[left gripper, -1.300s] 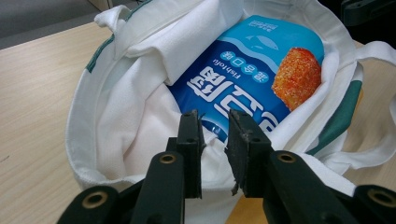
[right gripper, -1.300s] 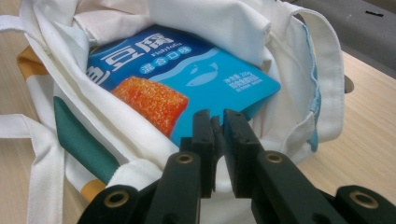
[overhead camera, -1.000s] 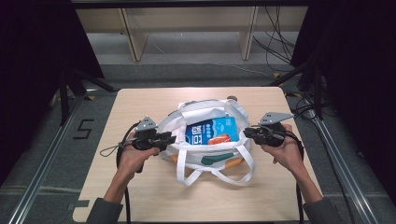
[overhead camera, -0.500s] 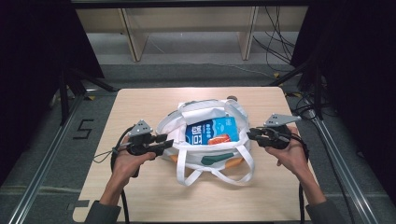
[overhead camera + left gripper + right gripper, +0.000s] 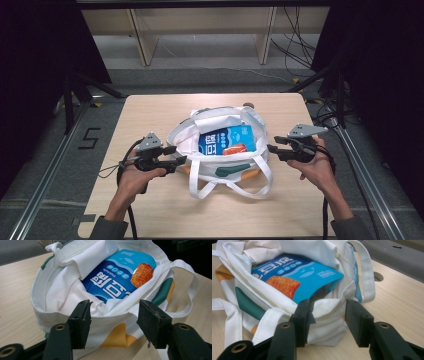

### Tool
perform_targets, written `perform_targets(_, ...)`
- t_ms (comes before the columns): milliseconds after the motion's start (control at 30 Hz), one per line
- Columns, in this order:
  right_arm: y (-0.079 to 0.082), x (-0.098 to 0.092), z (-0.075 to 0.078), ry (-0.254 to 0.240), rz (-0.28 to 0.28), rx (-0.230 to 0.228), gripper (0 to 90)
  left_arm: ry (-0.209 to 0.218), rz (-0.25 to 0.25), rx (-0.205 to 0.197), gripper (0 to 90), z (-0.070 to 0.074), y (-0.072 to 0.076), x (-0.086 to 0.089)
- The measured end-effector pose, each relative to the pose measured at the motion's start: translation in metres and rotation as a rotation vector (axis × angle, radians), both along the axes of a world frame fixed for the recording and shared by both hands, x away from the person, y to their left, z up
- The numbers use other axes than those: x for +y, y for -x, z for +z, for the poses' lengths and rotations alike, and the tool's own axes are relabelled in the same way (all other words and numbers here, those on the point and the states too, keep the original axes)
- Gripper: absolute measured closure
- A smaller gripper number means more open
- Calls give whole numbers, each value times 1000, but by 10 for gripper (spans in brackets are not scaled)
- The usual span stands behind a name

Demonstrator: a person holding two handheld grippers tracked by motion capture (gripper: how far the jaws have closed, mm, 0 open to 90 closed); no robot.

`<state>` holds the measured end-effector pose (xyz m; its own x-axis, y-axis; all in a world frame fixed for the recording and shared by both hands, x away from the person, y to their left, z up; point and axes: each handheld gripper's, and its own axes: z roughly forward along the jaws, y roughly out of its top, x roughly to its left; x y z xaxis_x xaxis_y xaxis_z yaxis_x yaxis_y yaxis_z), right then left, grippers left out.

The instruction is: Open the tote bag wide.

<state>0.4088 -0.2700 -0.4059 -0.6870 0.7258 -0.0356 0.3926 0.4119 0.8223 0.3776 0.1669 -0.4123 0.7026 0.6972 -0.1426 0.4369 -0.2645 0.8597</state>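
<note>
A white cloth tote bag (image 5: 220, 160) with green and orange patches lies open in the middle of the wooden table (image 5: 150, 115). Inside it is a blue snack packet (image 5: 226, 140) with an orange picture. Its loose handles (image 5: 235, 192) lie toward the near edge. My left gripper (image 5: 179, 154) is at the bag's left side, open. In the left gripper view the bag rim (image 5: 110, 315) shows in the gap of my left gripper (image 5: 115, 305). My right gripper (image 5: 272, 146) is open at the bag's right side. The rim (image 5: 327, 306) shows likewise in my right gripper (image 5: 328, 304).
A round hole (image 5: 378, 277) is cut in the tabletop beyond the bag's far end. Cables trail from both grippers toward the near edge. Bare wood lies left, right and in front of the bag. Pale furniture legs (image 5: 142, 42) stand on the floor behind the table.
Both hands have drawn back a little from the bag's sides, the left one also slightly toward the near edge. The bag and packet have not moved.
</note>
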Motion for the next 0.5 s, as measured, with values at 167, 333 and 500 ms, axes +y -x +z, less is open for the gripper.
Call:
perform_targets(167,4,-5,2,-14,-15,20,457,-2,-16,-1,371,0,3,1)
perform_targets(333,8,-9,0,-26,-26,11,413,-12,-9,-7,321,2,5,5)
perform_targets(500,13,-10,-1,-28,-39,32,385,-6,-14,-1,302,1,9,5)
